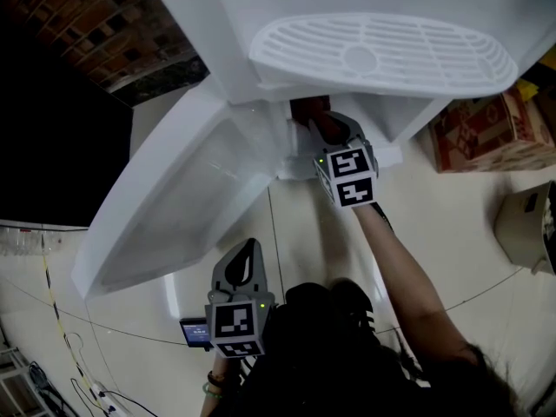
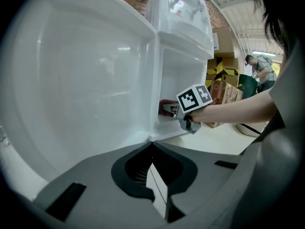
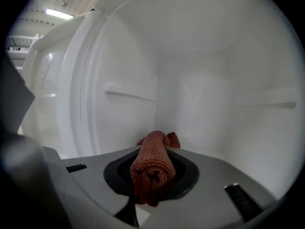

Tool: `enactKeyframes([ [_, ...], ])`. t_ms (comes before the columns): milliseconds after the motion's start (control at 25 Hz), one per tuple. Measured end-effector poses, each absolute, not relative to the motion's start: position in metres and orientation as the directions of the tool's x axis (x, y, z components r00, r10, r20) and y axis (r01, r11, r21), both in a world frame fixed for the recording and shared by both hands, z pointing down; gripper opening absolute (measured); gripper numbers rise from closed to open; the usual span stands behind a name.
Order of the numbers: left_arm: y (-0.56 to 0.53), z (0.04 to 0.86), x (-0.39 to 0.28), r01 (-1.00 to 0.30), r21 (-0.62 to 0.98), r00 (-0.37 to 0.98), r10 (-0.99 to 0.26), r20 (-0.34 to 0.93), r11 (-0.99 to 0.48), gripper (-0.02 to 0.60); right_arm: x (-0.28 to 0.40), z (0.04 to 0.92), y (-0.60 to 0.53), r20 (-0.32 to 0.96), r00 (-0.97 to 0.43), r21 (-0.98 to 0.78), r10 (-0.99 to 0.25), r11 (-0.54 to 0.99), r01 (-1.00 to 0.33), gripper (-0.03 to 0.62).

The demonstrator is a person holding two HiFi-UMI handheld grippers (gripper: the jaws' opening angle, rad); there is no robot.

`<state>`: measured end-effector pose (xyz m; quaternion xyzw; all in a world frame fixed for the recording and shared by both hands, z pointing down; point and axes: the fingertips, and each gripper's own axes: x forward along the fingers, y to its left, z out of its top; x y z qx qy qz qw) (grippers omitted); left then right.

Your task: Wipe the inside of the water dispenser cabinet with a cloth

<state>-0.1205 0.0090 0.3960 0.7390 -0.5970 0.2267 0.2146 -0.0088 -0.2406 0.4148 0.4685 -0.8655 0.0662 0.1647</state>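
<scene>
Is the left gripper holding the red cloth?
No, the red cloth is clamped in the right gripper inside the cabinet; the left gripper holds nothing.

rolled rust-red cloth (image 3: pixel 152 163) inside white cabinet (image 3: pixel 200 80)

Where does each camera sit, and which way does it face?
Head view: on the head, steeply down at the cabinet; left gripper, right gripper, forearm.
Left gripper view: on that gripper, facing the open door; shut jaws.
Right gripper view: inside the cabinet, facing its wall; jaws clamp cloth.
Shared: first two show the right gripper.
</scene>
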Motion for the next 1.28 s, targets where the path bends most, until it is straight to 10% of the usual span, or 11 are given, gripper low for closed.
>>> enactKeyframes([
  [480, 0.011, 0.396, -0.123, -0.981, 0.044, 0.181, -0.791, 0.585, -0.191, 0.003, 0.109, 0.43, -0.235, 0.369, -0.24, 0.114, -0.898, 0.301, -0.947, 0.077],
  [960, 0.013, 0.396, -0.113, -0.98, 0.053, 0.184, -0.786, 0.59, -0.189, 0.003, -0.018, 0.392, -0.165, 0.253, -0.567, 0.041, -0.784, 0.595, -0.803, 0.077],
  [1280, 0.021, 0.392, -0.119, -0.985, 0.05, 0.161, -0.797, 0.582, -0.163, 0.003, 0.062, 0.433, -0.181, 0.356, -0.404, 0.089, -0.843, 0.461, -0.883, 0.077],
])
